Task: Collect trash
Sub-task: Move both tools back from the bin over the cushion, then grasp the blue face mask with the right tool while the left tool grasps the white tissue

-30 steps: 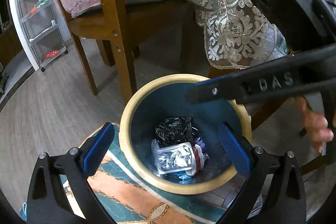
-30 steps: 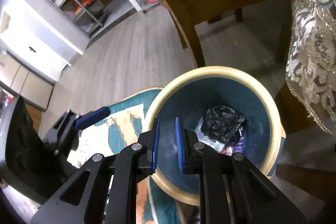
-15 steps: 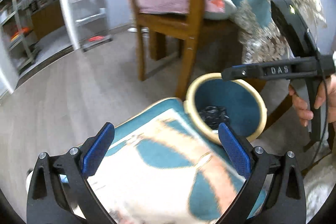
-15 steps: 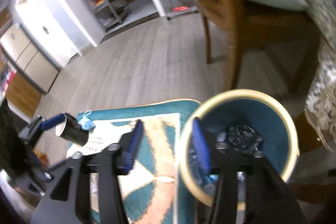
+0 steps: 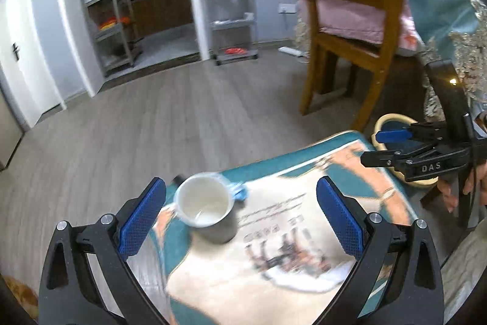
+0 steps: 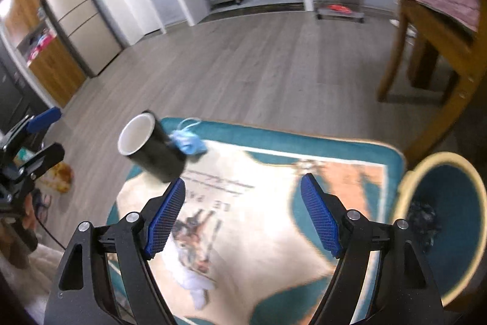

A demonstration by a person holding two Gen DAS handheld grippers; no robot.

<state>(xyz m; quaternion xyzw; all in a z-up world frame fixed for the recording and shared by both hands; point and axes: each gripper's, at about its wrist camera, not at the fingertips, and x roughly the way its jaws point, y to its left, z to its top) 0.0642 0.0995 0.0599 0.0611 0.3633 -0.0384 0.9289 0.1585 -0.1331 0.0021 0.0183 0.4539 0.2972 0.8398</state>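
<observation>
Rug (image 5: 304,279), far-left edge: cup (image 5: 207,207) upright between spread left gripper (image 5: 240,221) jaws, nearer than empty, opening right gripper (image 6: 243,218).

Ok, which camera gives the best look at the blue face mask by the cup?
The right wrist view: the mask shows whole, crumpled against the black cup on the rug, ear loop visible. In the left wrist view the cup hides most of it, leaving a blurred blue edge.
</observation>
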